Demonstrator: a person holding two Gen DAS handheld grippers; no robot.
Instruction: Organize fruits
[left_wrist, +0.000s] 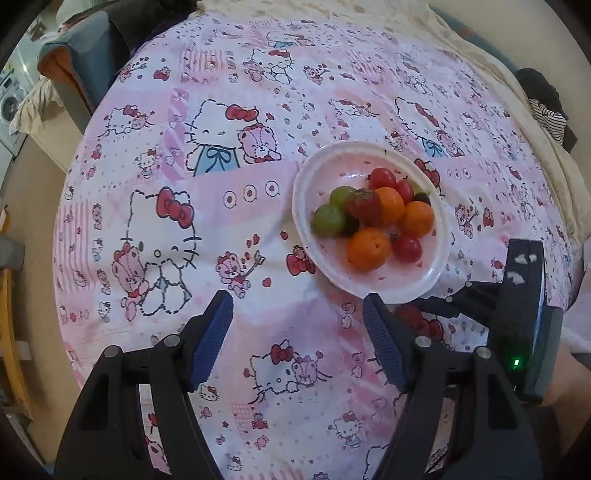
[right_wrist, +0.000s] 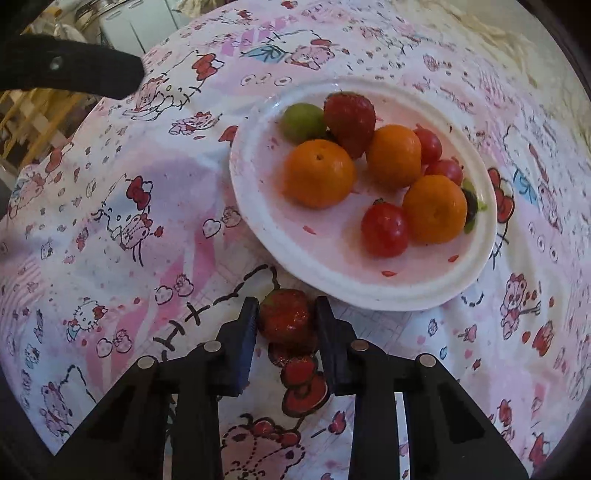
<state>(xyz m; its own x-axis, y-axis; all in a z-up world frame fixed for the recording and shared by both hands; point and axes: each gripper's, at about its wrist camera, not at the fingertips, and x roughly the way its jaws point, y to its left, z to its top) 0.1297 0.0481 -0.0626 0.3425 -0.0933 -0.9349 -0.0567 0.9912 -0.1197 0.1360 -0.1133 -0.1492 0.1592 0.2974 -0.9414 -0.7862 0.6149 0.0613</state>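
A white plate (left_wrist: 436, 266) (right_wrist: 280, 243) on the Hello Kitty cloth holds oranges (right_wrist: 318, 173), a strawberry (right_wrist: 350, 118), cherry tomatoes (right_wrist: 385, 229), green fruits (right_wrist: 303, 122) and dark grapes (right_wrist: 472, 206). My right gripper (right_wrist: 286, 317) is shut on a strawberry (right_wrist: 284, 314) just in front of the plate's near rim; the gripper also shows in the left wrist view (left_wrist: 458, 295). My left gripper (left_wrist: 297, 325) is open and empty, left of and nearer than the plate.
The pink patterned cloth (left_wrist: 221, 184) covers the round table. A cream cloth (left_wrist: 517, 92) and dark clothing (left_wrist: 546, 107) lie at the far right edge. A chair (left_wrist: 81, 66) and a washing machine (left_wrist: 11, 103) stand at the far left.
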